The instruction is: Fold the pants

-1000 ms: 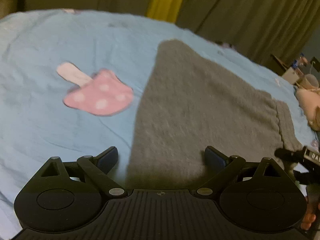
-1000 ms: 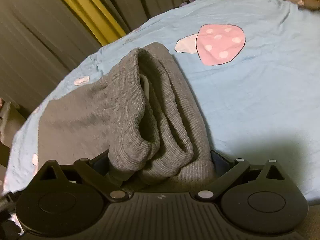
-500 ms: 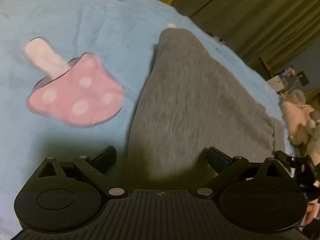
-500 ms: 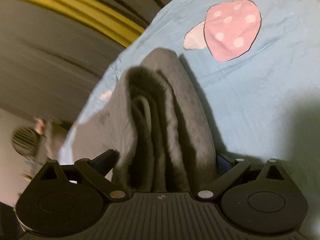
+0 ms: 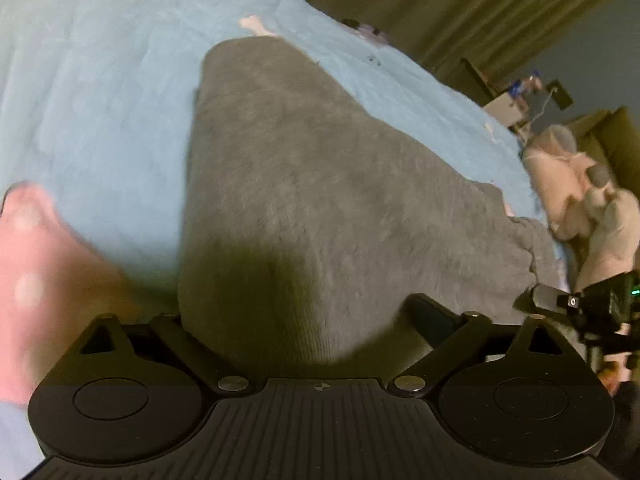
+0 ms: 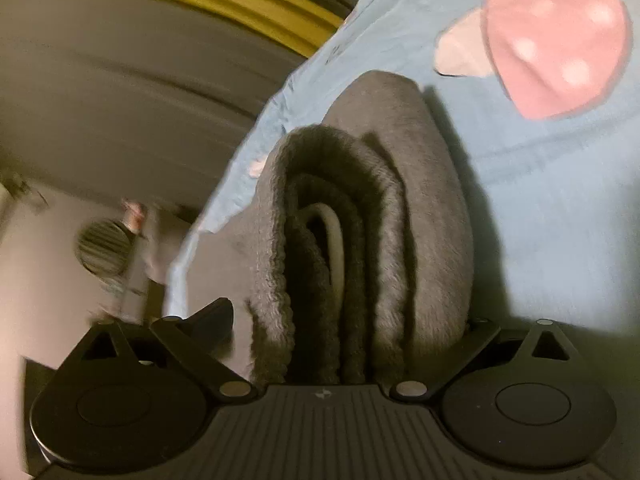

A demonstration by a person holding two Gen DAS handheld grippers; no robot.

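Note:
Grey knit pants (image 5: 320, 184) lie folded on a blue bed sheet (image 5: 100, 92). My left gripper (image 5: 298, 312) is low over their near end. Its jaws are closing with the cloth bulging up between them; cloth hides the left finger and the right finger (image 5: 424, 312) stands just clear. My right gripper (image 6: 350, 314) straddles the stacked layers of the pants (image 6: 380, 220) at the ribbed waistband end. Its left finger (image 6: 216, 316) stands apart from the stack and cloth hides its right finger. The right gripper (image 5: 580, 308) also shows at the left wrist view's right edge.
A pink mushroom print (image 6: 556, 36) marks the sheet beside the pants, blurred in the left wrist view (image 5: 36, 280). A pale plush toy (image 5: 572, 184) lies past the bed's far corner. Dark curtains with a yellow strip (image 6: 200, 0) hang behind; the bed edge (image 6: 224, 208) drops off left.
The left gripper came down close onto the pants, the mushroom slid off left, and its jaws narrowed. The right view swung left; its left finger now stands off the stack.

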